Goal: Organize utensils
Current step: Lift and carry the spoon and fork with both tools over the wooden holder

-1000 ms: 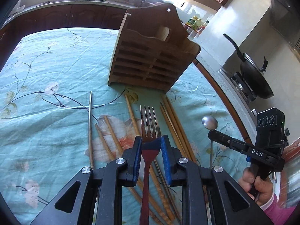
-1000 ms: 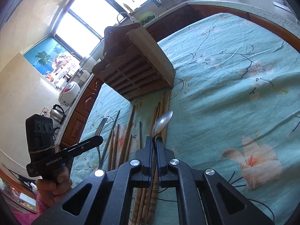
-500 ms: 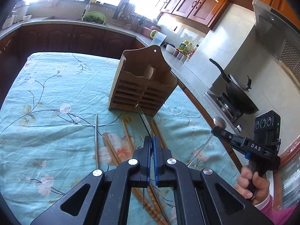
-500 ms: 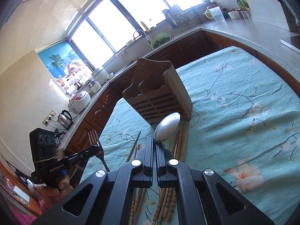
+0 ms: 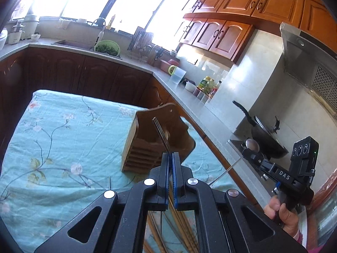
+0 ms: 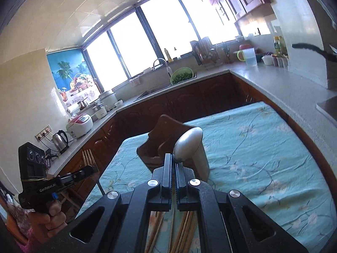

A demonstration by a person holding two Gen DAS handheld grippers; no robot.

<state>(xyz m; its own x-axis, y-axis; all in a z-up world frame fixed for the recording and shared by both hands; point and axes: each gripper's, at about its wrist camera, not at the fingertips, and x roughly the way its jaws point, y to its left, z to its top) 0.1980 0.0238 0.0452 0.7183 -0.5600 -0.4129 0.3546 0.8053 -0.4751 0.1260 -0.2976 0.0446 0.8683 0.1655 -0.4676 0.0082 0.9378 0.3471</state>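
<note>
My left gripper (image 5: pixel 170 155) is shut on a metal fork (image 5: pixel 161 133), seen edge-on, its tines pointing up in front of the wooden utensil holder (image 5: pixel 147 147). My right gripper (image 6: pixel 173 158) is shut on a metal spoon (image 6: pixel 188 144), bowl up, raised in front of the holder (image 6: pixel 168 147). The holder stands on the teal flowered tablecloth (image 5: pixel 63 147). The right gripper with the spoon (image 5: pixel 251 144) shows at the right of the left wrist view. The left gripper with the fork (image 6: pixel 88 158) shows at the left of the right wrist view. Both are lifted above the table.
Several wooden chopsticks (image 6: pixel 183 229) lie on the cloth under the grippers, and one metal chopstick tip (image 5: pixel 109 181) shows left. A counter (image 5: pixel 189 103) with jars, a black wok (image 5: pixel 265 139) on the stove and a sink surround the table.
Both grippers have risen from the table and tilted up, carrying the fork and the spoon. The left gripper closed on the fork, which turned edge-on.
</note>
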